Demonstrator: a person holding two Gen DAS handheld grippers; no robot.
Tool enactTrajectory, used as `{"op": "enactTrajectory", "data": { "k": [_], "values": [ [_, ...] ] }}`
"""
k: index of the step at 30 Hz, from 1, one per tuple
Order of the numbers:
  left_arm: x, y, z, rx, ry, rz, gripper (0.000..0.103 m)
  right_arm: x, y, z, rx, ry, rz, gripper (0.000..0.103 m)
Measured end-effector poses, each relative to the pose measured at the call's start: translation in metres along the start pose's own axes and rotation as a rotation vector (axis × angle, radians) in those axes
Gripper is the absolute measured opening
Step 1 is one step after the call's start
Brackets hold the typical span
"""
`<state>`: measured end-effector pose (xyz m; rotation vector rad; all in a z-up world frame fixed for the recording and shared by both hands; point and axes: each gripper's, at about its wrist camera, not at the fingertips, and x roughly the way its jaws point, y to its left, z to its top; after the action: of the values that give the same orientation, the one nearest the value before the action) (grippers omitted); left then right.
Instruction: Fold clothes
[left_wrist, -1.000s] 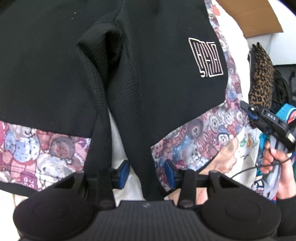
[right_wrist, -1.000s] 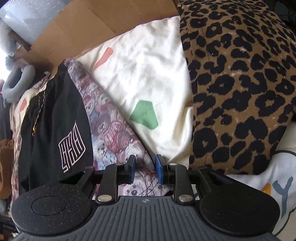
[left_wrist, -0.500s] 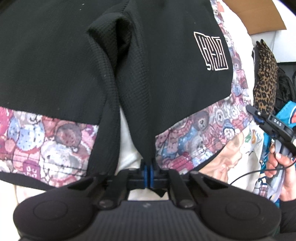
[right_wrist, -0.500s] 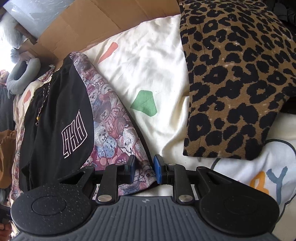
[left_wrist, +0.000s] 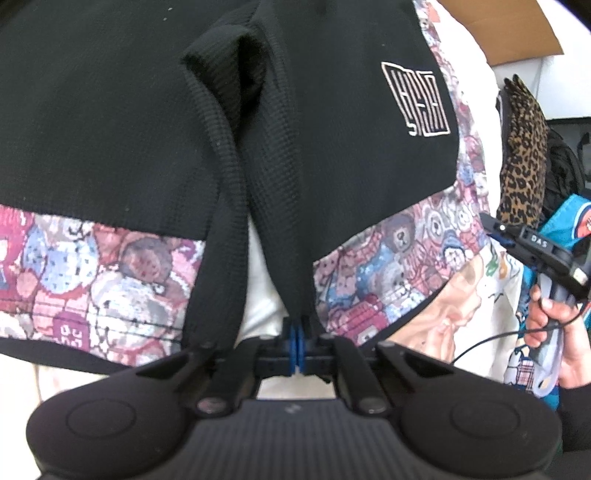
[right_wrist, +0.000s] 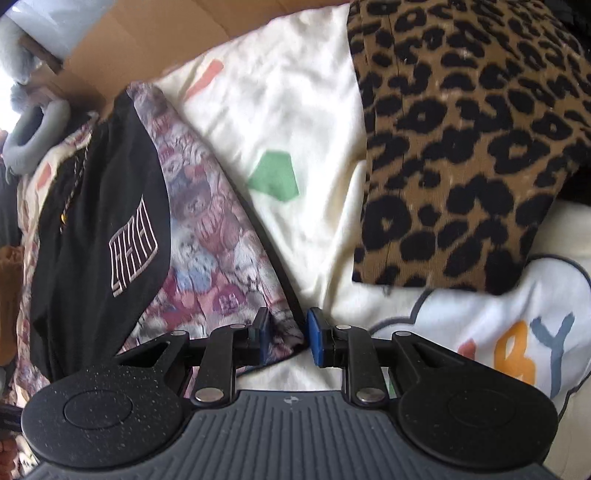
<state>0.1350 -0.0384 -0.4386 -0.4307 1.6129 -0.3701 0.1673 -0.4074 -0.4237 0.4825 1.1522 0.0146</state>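
**Two hand-held grippers at the hem of black shorts spread on a bed**

A pair of black waffle-knit shorts (left_wrist: 147, 122) with a white line logo (left_wrist: 415, 99) on one leg lies spread flat across a cream bedsheet printed with coloured shapes (right_wrist: 295, 122). Each leg ends in a wide band of pink, blue and grey cartoon-bear print. A narrow strip of the sheet shows between the two legs.

The left gripper (left_wrist: 296, 341), black with blue pads, is clamped tight on the inner hem corner of the logo leg, where the black fabric tapers down between the legs; the pads meet with only the cloth between them.

The right gripper (right_wrist: 288, 332) sits at the outer hem corner of the same leg, near the side of the bed that holds the pillow. Its blue pads straddle the bear-print edge and its jaws are closing, with a gap visible beside the far pad, so the cloth is between them but not yet pinched. In the left wrist view a person's hand (left_wrist: 554, 325) holds this gripper's handle.

A leopard-print pillow (right_wrist: 461, 147) lies on the sheet beside the shorts, apart from them. Brown cardboard (right_wrist: 147, 40) stands along the far edge of the bed, and a grey curved neck pillow (right_wrist: 33, 136) rests near its far corner.
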Motion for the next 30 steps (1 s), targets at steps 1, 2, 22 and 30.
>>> {"op": "enactTrajectory", "data": {
  "k": [1,2,22,30],
  "values": [
    [-0.001,0.000,-0.001,0.002,-0.001,-0.003,0.001,-0.002,0.001,0.000,-0.010,0.001,-0.004,0.009],
    [-0.002,-0.001,-0.001,0.004,-0.001,-0.006,0.001,-0.004,0.002,0.001,-0.021,0.000,-0.007,0.006],
    [-0.029,-0.022,0.006,0.059,-0.025,-0.223,0.001,-0.082,0.044,0.038,-0.215,-0.131,-0.173,0.002],
    [-0.013,-0.021,0.008,0.063,-0.004,-0.217,0.001,-0.074,0.042,0.046,-0.234,-0.134,-0.233,0.003]
  ]
}}
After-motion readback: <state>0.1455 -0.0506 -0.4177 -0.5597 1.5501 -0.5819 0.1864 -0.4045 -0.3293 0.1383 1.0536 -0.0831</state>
